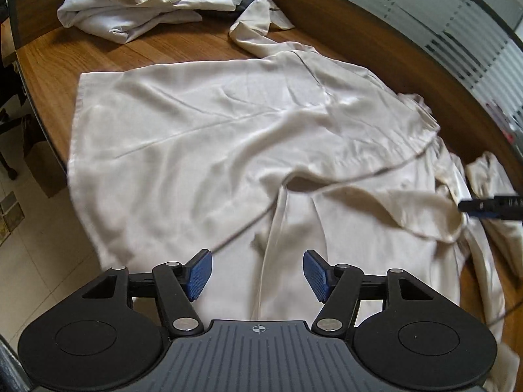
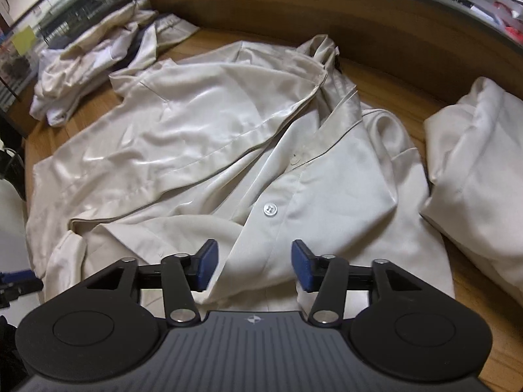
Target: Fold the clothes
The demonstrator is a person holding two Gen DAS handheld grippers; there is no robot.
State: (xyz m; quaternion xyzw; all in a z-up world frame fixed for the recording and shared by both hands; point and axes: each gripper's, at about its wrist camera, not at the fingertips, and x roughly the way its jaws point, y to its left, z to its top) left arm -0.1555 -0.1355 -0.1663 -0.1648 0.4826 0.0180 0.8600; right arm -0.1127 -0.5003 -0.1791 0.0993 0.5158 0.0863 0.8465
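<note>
Wooden table (image 1: pixel 196 45), cream shirt (image 1: pixel 202 137) spread flat, crumpled clothes pile (image 1: pixel 137 3), folded garment (image 2: pixel 480 163)

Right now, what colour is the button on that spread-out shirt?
White, on the cream shirt; the button shows best in the right wrist view.

The left gripper (image 1: pixel 257 274) is seen angled downward, its blue pads (image 1: pixel 199 274) held apart with nothing clamped. The right gripper (image 2: pixel 255 266) is likewise tilted downward, its pads (image 2: pixel 302 269) parted and gripping nothing.
</note>
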